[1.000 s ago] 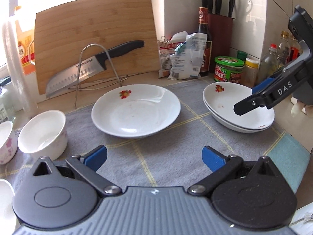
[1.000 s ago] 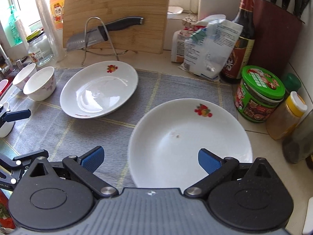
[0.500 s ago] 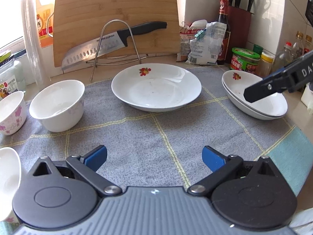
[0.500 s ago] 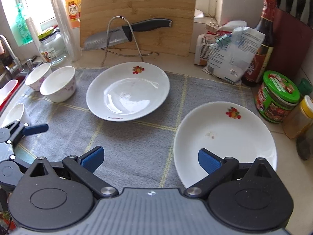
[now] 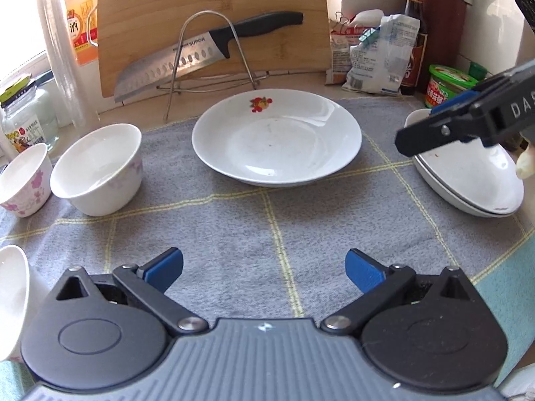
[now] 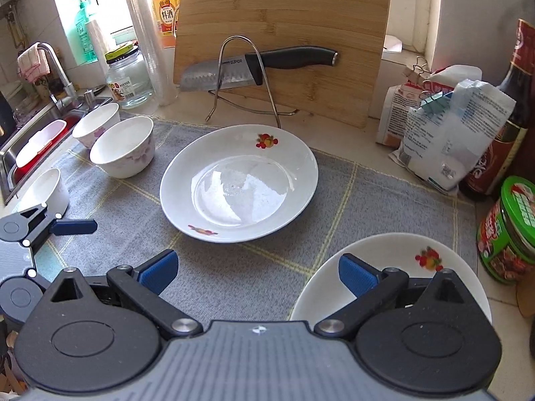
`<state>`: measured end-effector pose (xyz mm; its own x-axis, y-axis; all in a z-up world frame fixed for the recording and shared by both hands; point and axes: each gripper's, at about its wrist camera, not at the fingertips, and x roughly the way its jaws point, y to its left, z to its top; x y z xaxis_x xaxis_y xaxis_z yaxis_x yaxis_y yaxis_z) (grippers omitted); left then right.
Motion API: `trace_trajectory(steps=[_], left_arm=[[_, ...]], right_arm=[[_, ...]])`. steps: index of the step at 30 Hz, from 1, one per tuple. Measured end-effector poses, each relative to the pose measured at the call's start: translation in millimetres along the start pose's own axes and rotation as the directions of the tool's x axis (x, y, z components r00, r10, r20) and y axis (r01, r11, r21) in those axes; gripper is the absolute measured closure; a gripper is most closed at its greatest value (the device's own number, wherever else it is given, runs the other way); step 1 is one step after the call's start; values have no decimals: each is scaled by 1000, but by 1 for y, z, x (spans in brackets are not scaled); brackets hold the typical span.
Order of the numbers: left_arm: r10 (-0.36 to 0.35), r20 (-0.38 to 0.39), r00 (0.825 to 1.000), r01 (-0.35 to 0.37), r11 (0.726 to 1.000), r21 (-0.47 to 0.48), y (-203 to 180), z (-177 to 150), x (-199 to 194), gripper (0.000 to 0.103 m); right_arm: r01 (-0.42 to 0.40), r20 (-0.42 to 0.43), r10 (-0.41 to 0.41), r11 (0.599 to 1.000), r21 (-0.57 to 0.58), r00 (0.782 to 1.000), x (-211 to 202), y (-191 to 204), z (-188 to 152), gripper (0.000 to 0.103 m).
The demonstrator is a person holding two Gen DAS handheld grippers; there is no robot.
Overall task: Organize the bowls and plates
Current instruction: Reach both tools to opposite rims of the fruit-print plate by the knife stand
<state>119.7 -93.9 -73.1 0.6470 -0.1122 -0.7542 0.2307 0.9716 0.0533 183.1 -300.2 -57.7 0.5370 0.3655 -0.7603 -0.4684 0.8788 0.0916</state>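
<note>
Left wrist — stacked plates (image 5: 468, 180) half-hidden.

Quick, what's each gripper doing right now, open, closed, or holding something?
Left gripper: open, holding nothing, above the grey mat.
Right gripper: open, holding nothing, over the near edge of the stacked plates.

Left tongs (image 5: 264, 264): ribbed grey body, 2 black round housings with a raised oval disc each, black linkage arms on silver pivot screws, 2 blue ribbed pads (image 5: 165, 264); right tongs (image 6: 257, 267) built alike; seen from the left camera, the black arm carries white letters "DAS".
</note>
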Motion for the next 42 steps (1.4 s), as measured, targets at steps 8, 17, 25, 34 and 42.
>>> trace_trajectory(steps=[8, 17, 25, 34, 42], left_arm=[[9, -16, 1000, -9, 1000, -28, -7, 7, 9, 1], [-78, -1, 997, 78, 997, 2, -2, 21, 42, 1], [-98, 19, 995, 97, 994, 54, 3, 22, 59, 0], [-105, 67, 992, 102, 993, 58, 9, 32, 72, 0], [-107, 77, 991, 103, 993, 57, 11, 35, 76, 0]], right_arm=[[-26, -2, 26, 999, -26, 1000, 10, -14, 14, 0], [20, -60, -21, 1000, -13, 998, 28, -18, 31, 0], [8, -130, -11, 1000, -25, 991, 56, -15, 46, 0], [-14, -193, 5, 999, -47, 981, 91, -19, 61, 0], [-92, -246, 81, 995, -37, 966, 119, -27, 75, 0]])
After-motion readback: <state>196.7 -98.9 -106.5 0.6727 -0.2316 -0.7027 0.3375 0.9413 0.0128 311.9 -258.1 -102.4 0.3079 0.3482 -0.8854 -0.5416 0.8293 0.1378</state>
